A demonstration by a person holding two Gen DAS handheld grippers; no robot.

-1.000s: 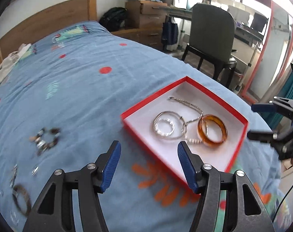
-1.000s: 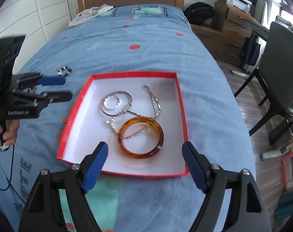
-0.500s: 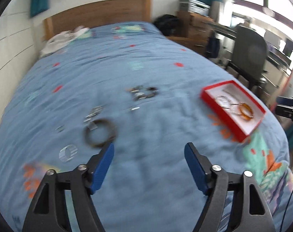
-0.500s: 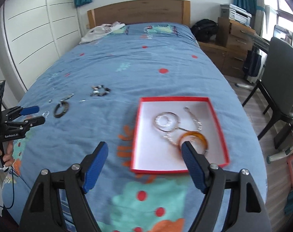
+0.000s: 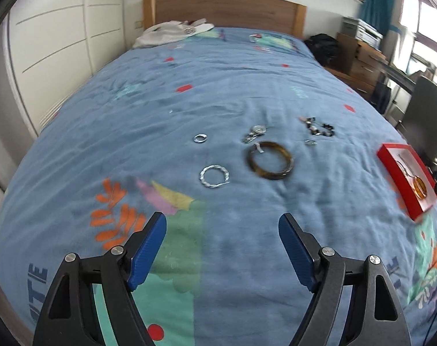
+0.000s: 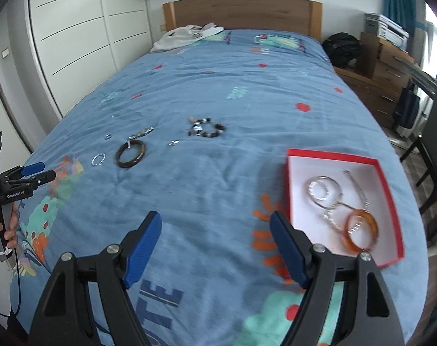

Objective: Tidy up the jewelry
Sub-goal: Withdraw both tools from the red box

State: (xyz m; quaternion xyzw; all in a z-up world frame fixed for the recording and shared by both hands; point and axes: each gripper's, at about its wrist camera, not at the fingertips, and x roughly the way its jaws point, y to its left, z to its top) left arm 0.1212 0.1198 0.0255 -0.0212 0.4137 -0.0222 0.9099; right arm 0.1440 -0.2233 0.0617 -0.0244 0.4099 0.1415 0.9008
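A red box (image 6: 388, 170) with a white inside lies on the blue bedspread; it holds an amber bangle (image 6: 361, 234), silver hoops (image 6: 322, 190) and a chain. It shows at the right edge of the left wrist view (image 5: 391, 167). Loose on the bed lie a dark brown bangle (image 5: 270, 160) (image 6: 131, 153), a silver hoop (image 5: 214, 176), a small silver ring (image 5: 200, 138), a beaded bracelet (image 5: 319, 127) (image 6: 207, 129) and small silver pieces (image 5: 254, 134). My left gripper (image 5: 222, 248) is open and empty, short of the loose pieces. My right gripper (image 6: 215, 248) is open and empty, left of the box.
White clothing (image 5: 172, 31) lies by the wooden headboard (image 5: 224, 8). White wardrobe doors (image 5: 54, 37) run along the left. A dark chair (image 5: 429, 115), wooden drawers (image 6: 388, 60) and a black bag (image 6: 344, 47) stand to the right of the bed.
My left gripper has swung left, away from the red box, and now faces the loose jewelry. My right gripper has drawn back and left, so the box sits to its right.
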